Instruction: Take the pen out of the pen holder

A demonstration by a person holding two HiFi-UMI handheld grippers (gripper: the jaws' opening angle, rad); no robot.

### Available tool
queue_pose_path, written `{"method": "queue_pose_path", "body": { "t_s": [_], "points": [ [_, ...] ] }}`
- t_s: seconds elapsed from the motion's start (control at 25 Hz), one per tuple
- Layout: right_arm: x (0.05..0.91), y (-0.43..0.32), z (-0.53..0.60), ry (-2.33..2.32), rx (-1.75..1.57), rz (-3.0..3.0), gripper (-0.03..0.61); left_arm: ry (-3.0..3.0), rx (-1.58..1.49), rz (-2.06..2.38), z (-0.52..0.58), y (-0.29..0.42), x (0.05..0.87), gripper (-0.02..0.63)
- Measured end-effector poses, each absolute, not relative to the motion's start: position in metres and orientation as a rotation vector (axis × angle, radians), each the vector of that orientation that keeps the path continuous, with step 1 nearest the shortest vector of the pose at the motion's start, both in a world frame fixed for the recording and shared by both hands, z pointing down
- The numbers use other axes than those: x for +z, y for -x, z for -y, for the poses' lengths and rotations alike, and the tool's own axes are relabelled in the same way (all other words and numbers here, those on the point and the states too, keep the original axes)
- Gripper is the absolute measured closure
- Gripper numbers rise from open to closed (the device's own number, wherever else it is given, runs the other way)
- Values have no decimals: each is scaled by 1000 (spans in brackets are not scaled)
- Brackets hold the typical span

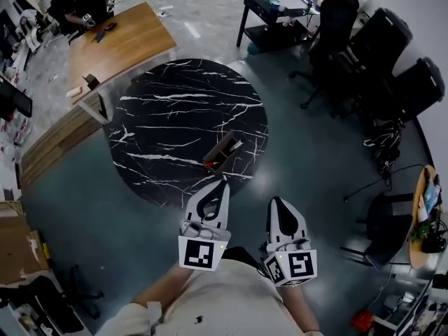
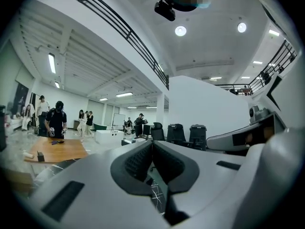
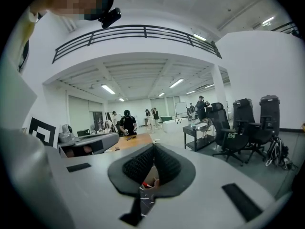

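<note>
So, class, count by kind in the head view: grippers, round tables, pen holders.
Grippers: 2 (left gripper, right gripper)
Round table: 1
Pen holder: 1
Total: 4

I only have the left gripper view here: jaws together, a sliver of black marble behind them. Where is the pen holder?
Observer: The brown wooden box-shaped pen holder sits on the round black marble table, near the edge closest to us, just ahead of the left gripper.
Operator: Can you see the pen?
Observer: Yes, a red pen shows at the holder's near end.
Operator: And the other gripper?
Observer: The right gripper hangs short of the table edge, jaws together and empty. Its own view shows the holder just past them.
</note>
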State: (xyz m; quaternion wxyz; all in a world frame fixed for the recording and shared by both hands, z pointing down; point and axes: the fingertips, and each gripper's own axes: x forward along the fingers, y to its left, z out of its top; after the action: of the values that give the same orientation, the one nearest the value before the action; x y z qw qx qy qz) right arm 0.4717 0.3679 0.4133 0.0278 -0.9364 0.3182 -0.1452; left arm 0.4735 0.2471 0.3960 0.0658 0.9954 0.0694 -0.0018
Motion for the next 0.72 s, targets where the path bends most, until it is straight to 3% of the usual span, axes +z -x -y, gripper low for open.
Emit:
{"method": "queue_pose_path", "body": {
  "t_s": [0.36, 0.72],
  "points": [
    [407, -527, -304, 2870, -454, -1167, 560, -2994, -15, -78, -197, -506, 386, 600],
    [418, -560, -243, 2689, -465, -1575, 560, -3022, 28, 345, -137, -518, 401, 600]
  ]
}}
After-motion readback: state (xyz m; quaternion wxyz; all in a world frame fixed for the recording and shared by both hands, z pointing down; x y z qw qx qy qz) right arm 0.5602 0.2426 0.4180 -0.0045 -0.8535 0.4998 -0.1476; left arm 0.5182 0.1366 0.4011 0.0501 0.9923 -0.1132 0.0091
